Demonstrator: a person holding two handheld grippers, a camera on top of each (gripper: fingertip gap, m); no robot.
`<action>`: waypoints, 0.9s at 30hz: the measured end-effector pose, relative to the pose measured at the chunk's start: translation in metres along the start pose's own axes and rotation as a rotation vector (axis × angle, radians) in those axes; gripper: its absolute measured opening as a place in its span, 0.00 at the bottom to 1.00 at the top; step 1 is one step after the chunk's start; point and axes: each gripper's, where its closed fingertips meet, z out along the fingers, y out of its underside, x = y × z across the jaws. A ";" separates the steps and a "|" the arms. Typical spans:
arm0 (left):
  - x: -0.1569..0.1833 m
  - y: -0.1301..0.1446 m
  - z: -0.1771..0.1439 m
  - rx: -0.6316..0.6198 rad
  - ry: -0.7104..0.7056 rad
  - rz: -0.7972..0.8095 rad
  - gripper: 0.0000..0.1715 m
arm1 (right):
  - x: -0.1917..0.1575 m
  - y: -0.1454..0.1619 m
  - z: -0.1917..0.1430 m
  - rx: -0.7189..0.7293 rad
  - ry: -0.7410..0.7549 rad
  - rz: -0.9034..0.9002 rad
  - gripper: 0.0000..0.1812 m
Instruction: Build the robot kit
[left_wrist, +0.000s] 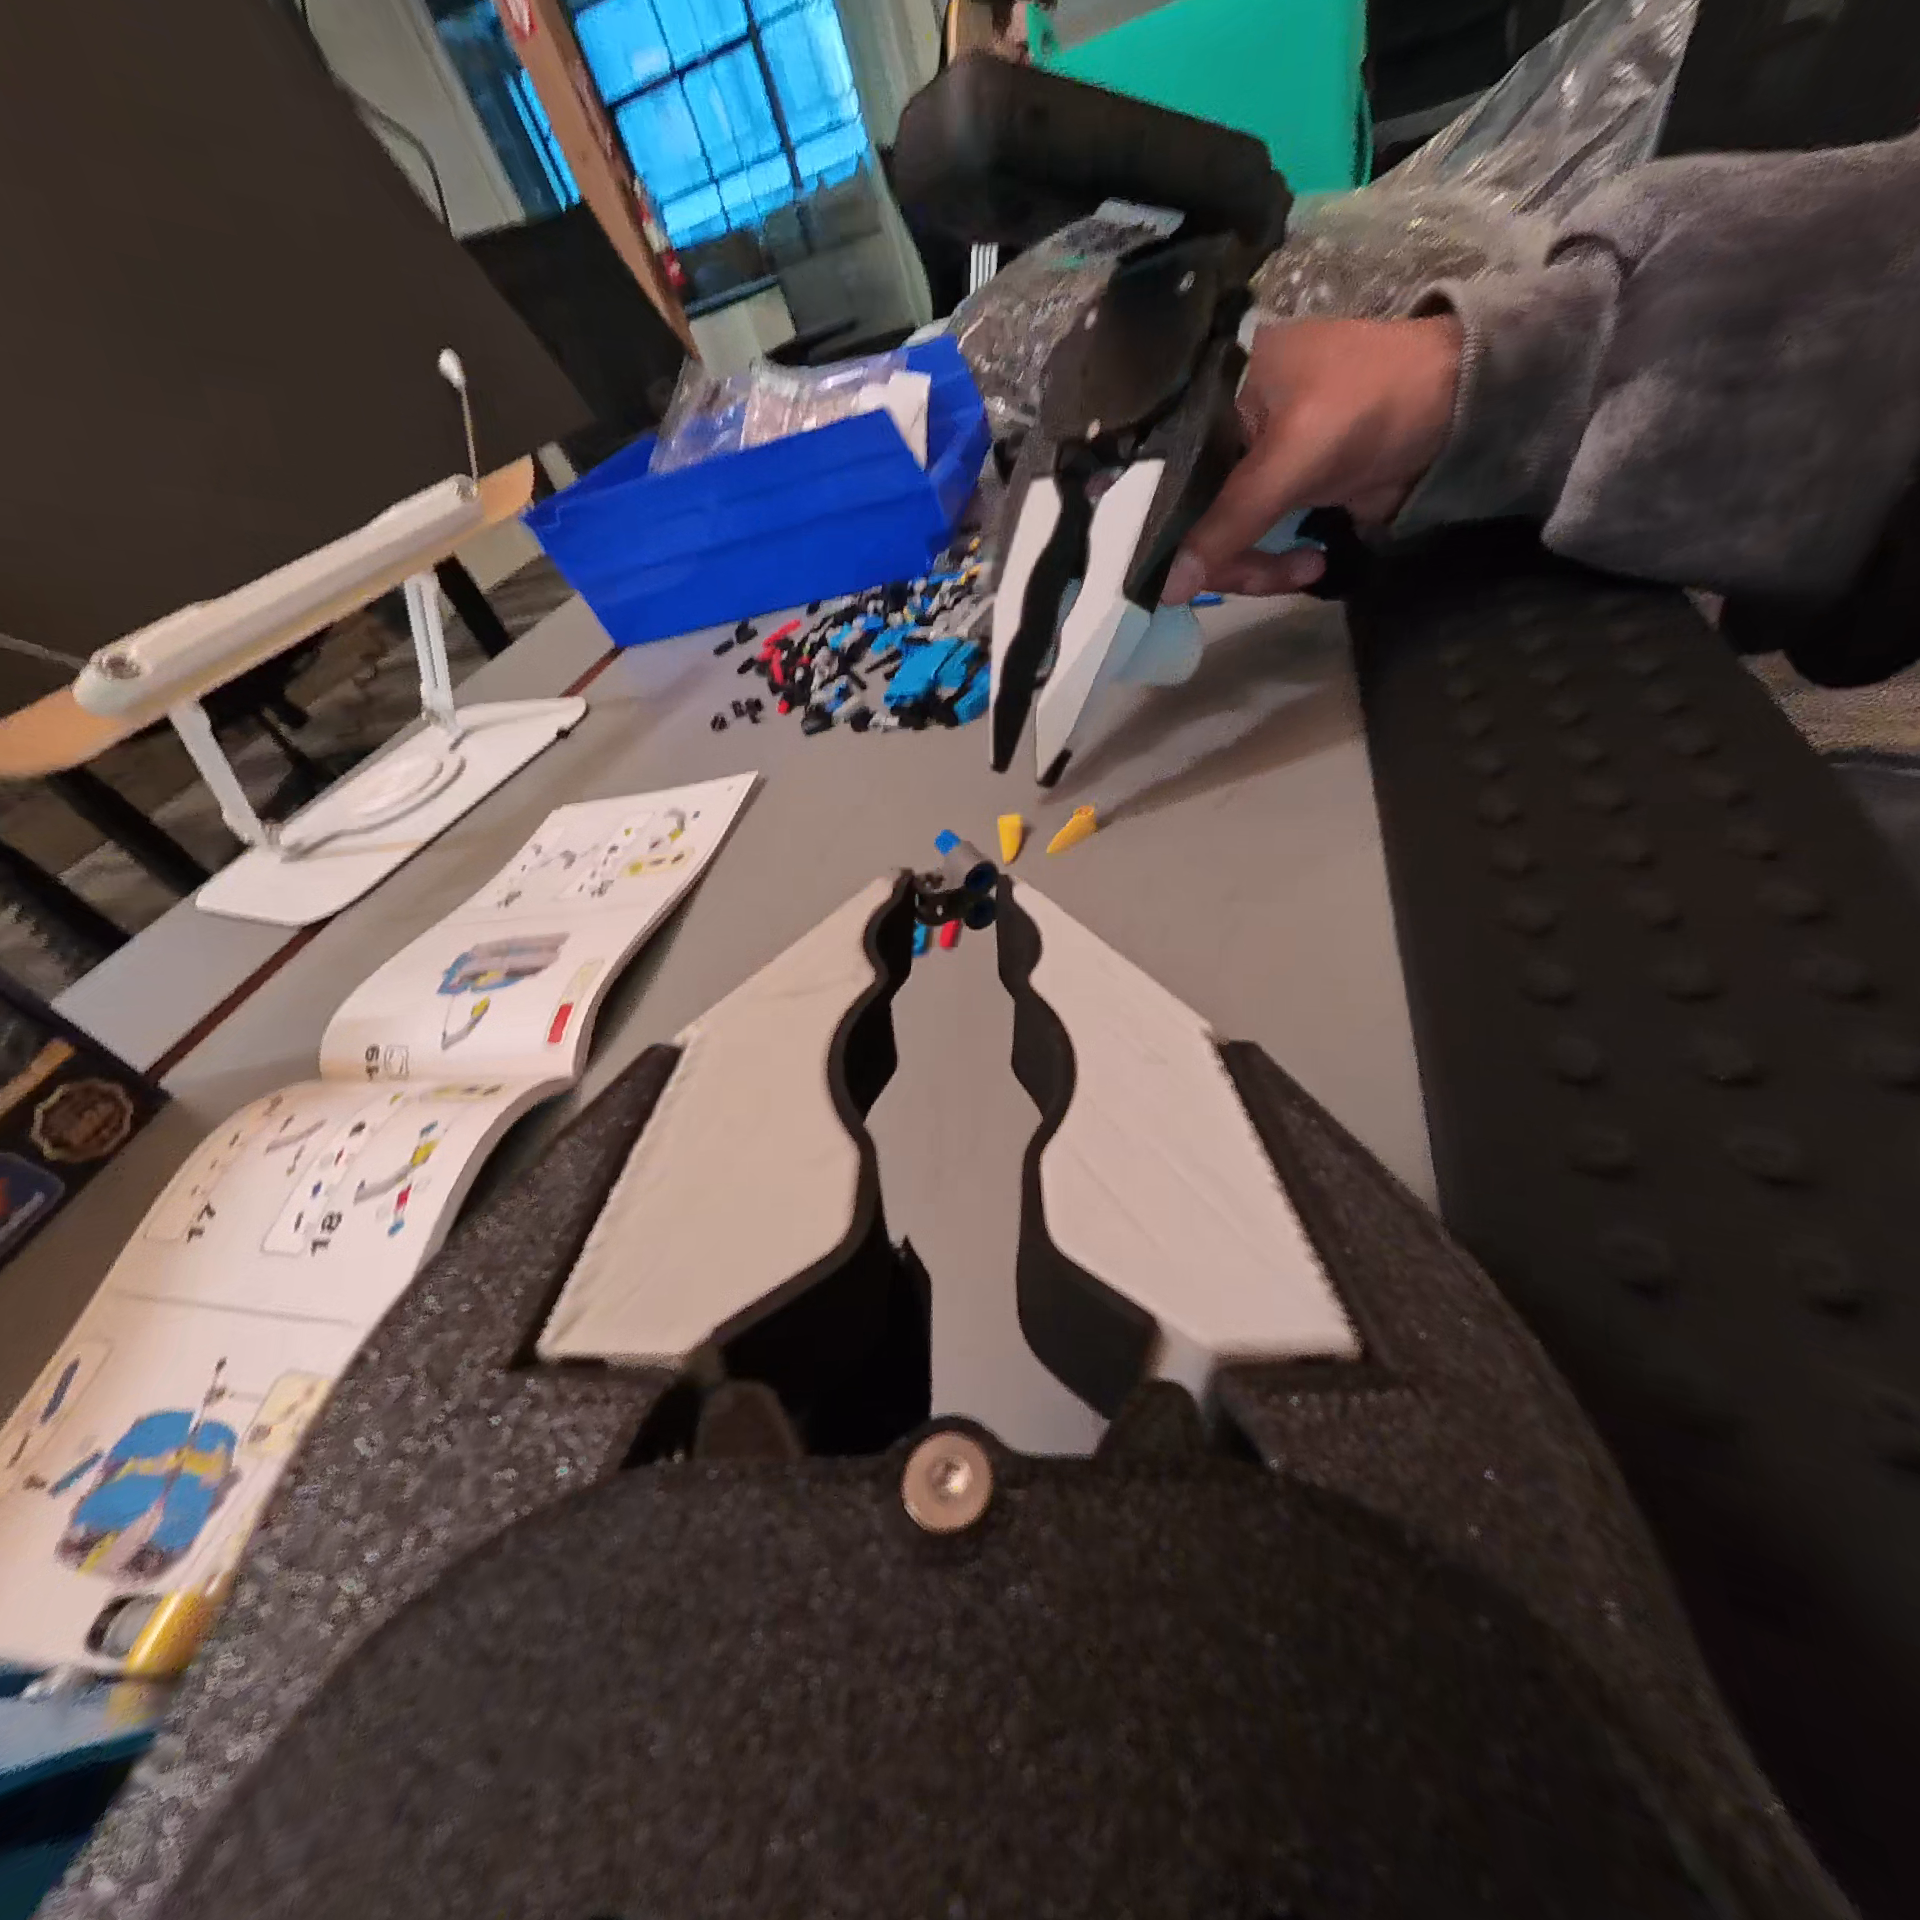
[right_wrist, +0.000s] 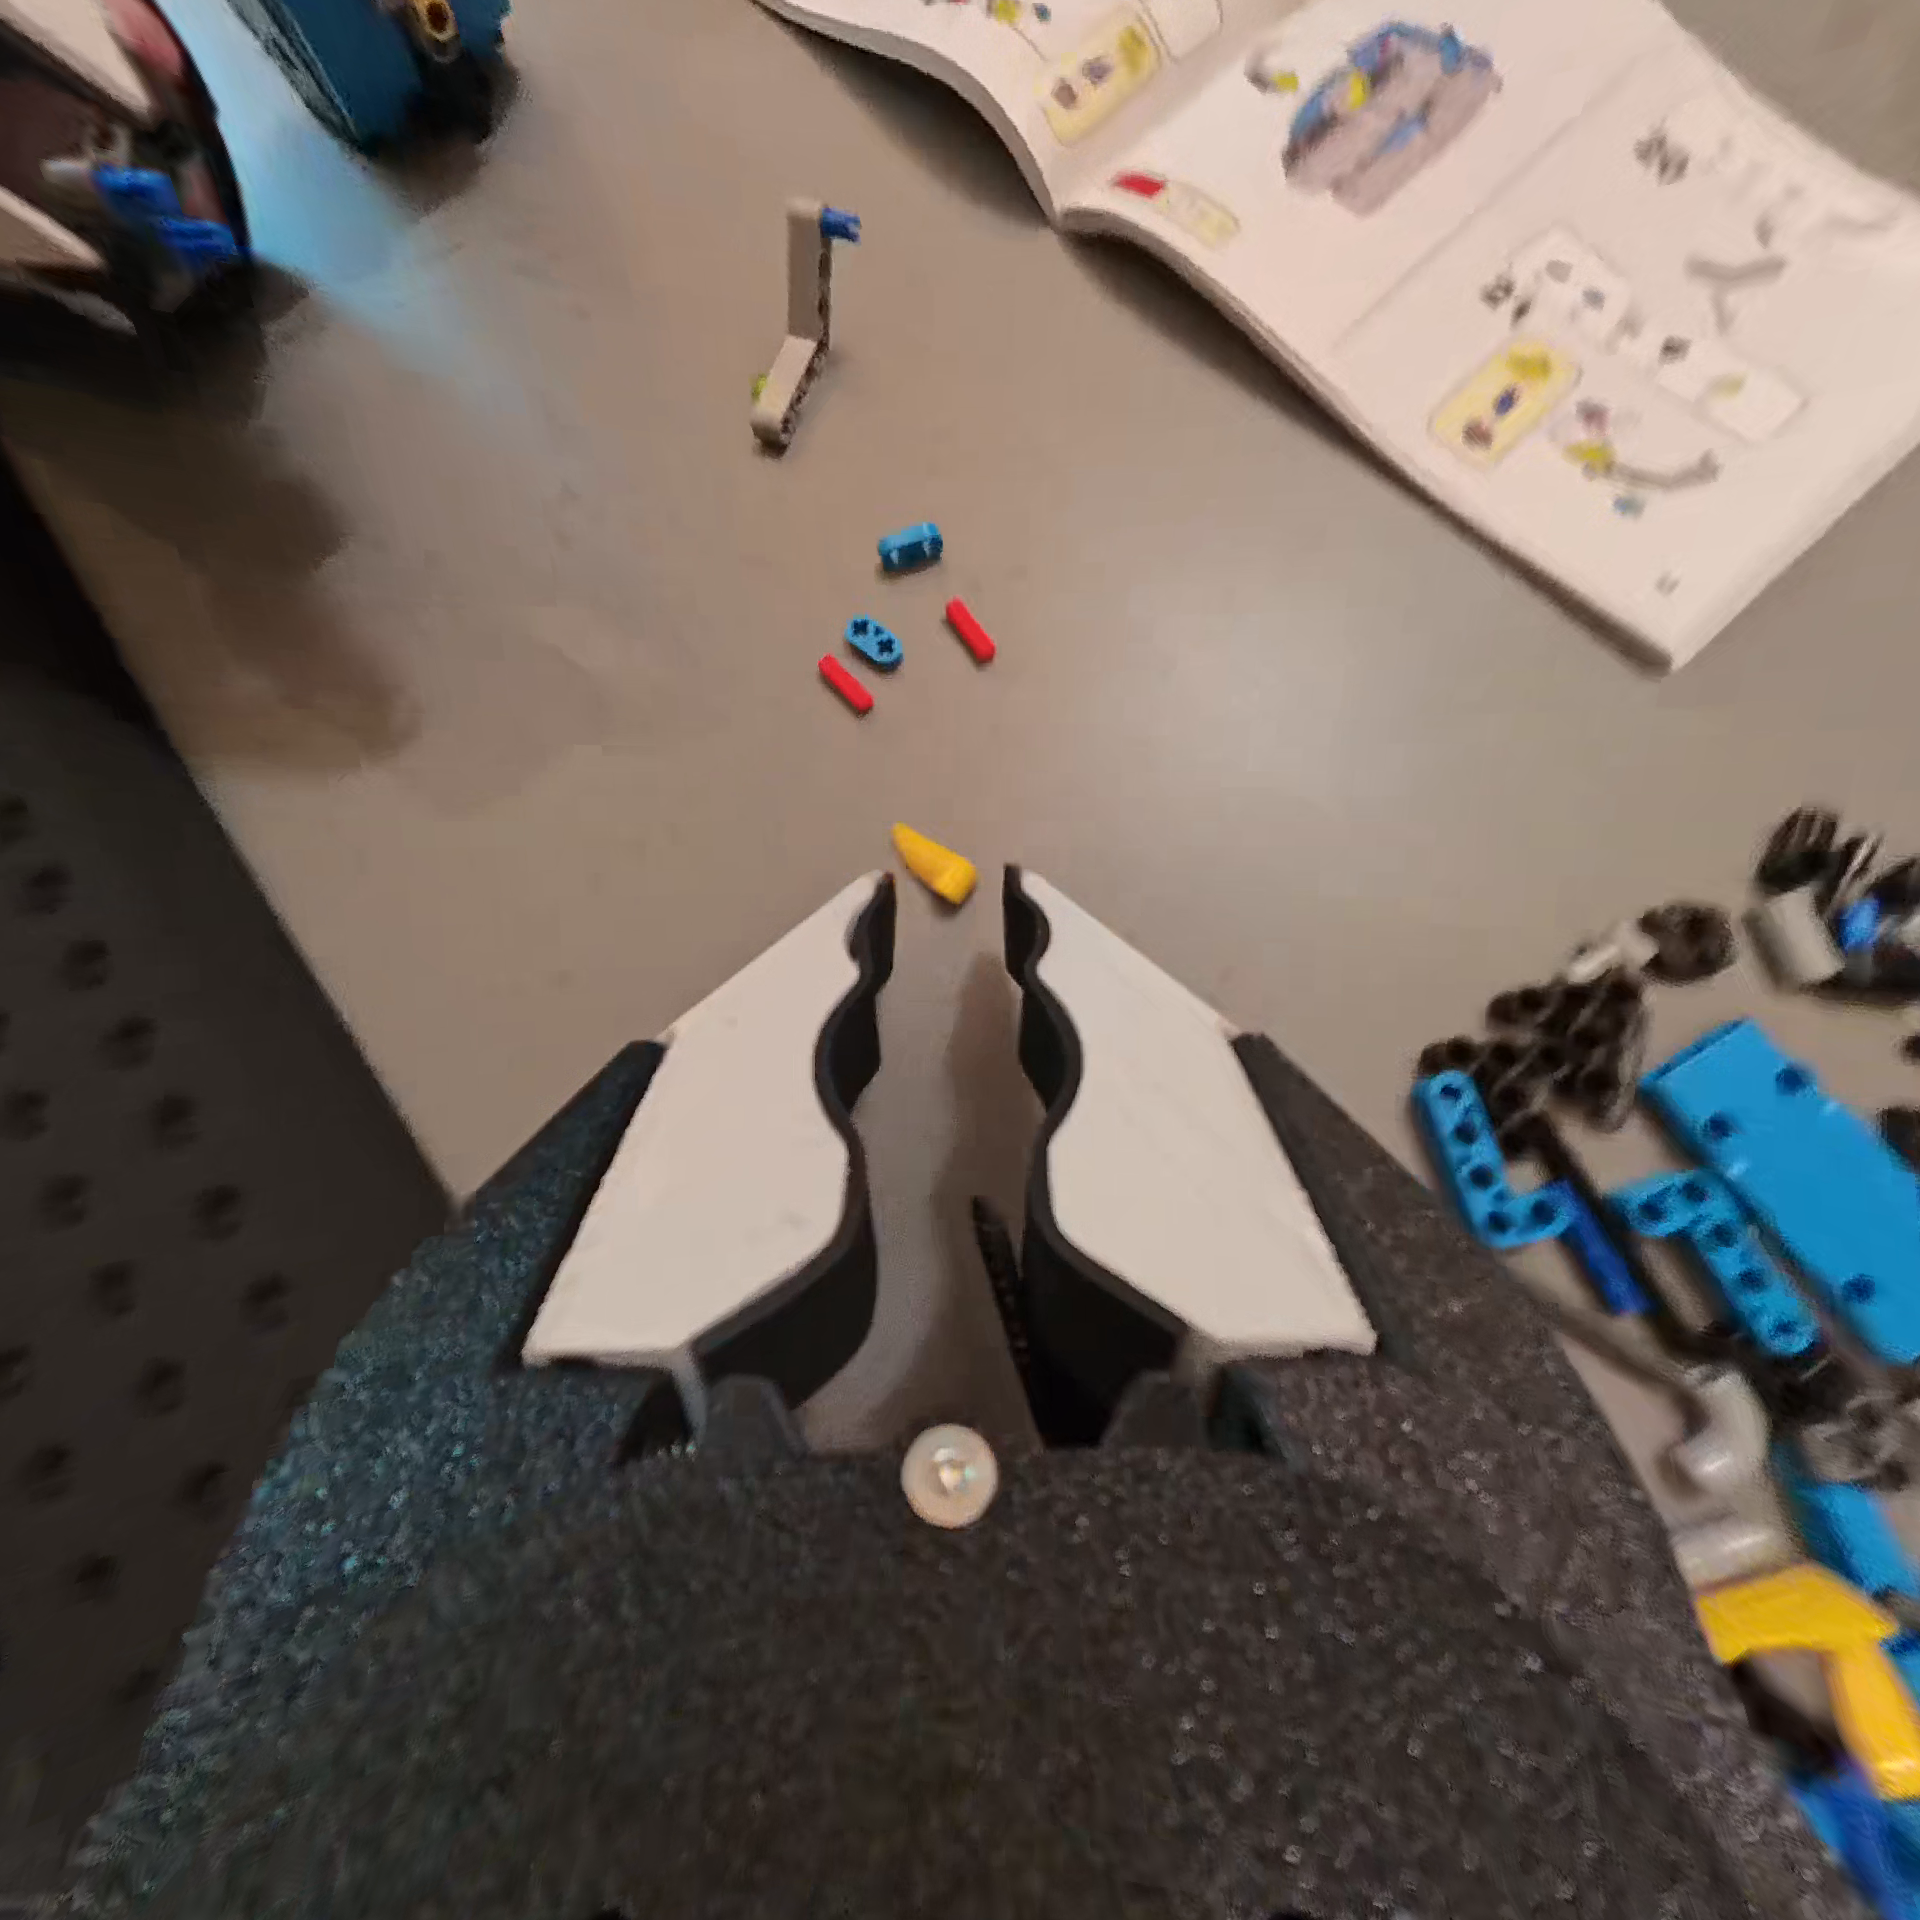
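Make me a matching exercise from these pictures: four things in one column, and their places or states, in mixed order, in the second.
1. yellow wedge piece
2. blue bin
3. instruction booklet
4. small blue-and-black assembly

A. lies open on the table
B. gripped by the left gripper
C. holds clear plastic bags
D. just ahead of the open right gripper

Pairs: 1-D, 2-C, 3-A, 4-B
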 end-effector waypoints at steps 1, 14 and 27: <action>0.003 -0.003 0.000 0.022 0.009 0.018 0.09 | -0.006 0.002 -0.003 0.004 -0.015 0.045 0.13; 0.031 -0.013 -0.015 0.088 0.086 0.086 0.09 | -0.019 0.020 0.000 -0.072 0.085 -0.021 0.11; 0.030 -0.013 -0.015 0.093 0.105 0.053 0.09 | -0.022 0.017 0.003 -0.068 0.066 -0.046 0.09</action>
